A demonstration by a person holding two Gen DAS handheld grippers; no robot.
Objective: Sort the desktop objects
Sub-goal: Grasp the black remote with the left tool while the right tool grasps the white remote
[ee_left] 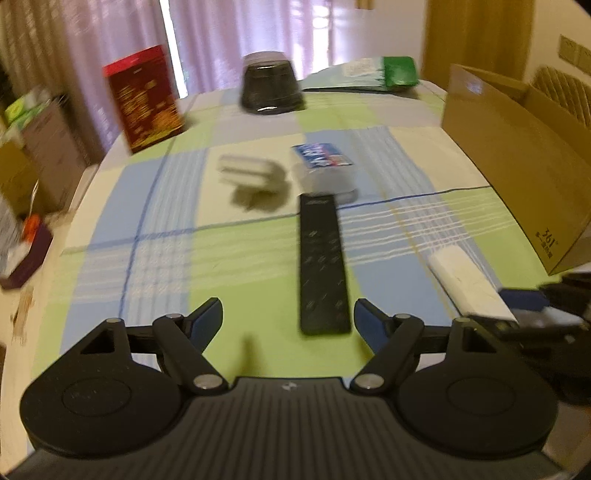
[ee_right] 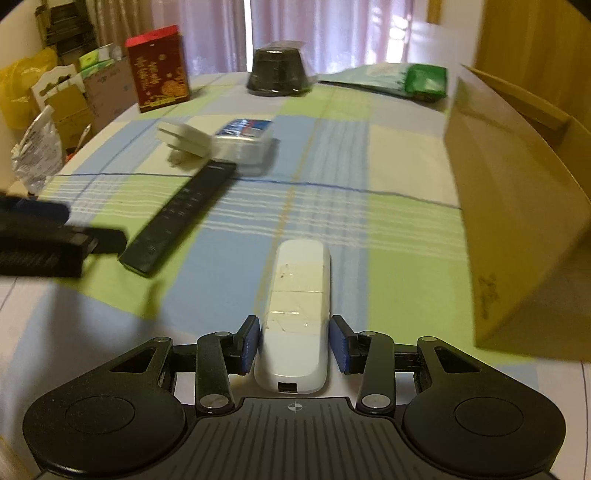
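Left wrist view: a table under a checked cloth of green, blue and cream runs ahead to pale curtains, with cartons stacked off the table's left edge. The left gripper hangs with its fingers spread wide and nothing between them. Far ahead to its left stands a red box; nearer lies a white plug, then a wrapped pack with a blue label, and straight ahead a black remote, its near end between the spread fingertips but touching neither. Behind these sits a dark bowl-shaped thing and a green and white bag. A cardboard box walls off the right side. Open cloth lies to the left of the remote.

In the right wrist view, the right gripper has its blue pads on either side of a white remote, just beside its flanks; whether they press it, I cannot tell. The white remote lies lengthwise on the cloth, pointing ahead. Bare cloth stretches from it to the cardboard box at right.
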